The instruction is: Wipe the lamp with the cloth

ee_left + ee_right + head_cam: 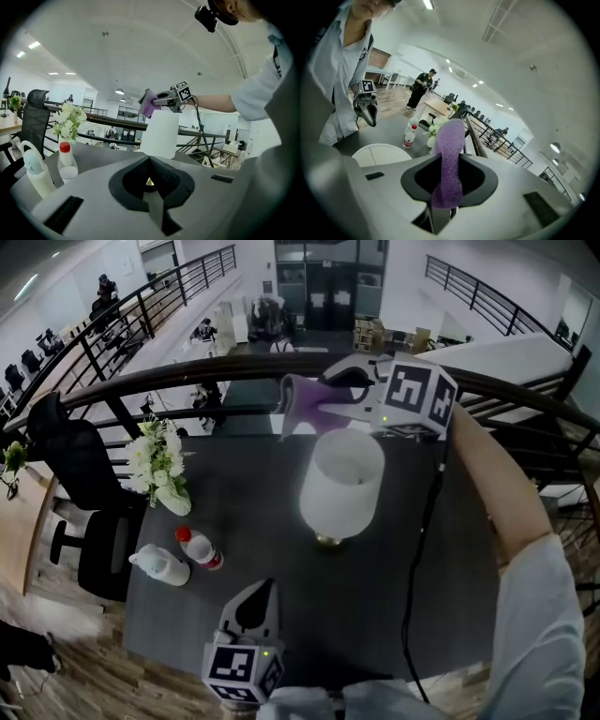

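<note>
A lamp (342,484) with a white shade stands mid-table on the dark table (441,596). My right gripper (325,385) hovers just beyond and above the shade's top, shut on a purple cloth (311,402) that hangs down from its jaws. In the right gripper view the cloth (449,159) fills the jaws, with the shade's top (379,154) below and to the left. My left gripper (261,599) is low near the table's front edge, shut on nothing, pointing at the lamp (160,133). The left gripper view also shows the cloth (149,105) above the shade.
White flowers in a vase (157,465), a red-capped bottle (199,547) and a white spray bottle (159,564) stand on the table's left side. A black office chair (80,484) is left of the table. A dark railing (187,371) runs behind it.
</note>
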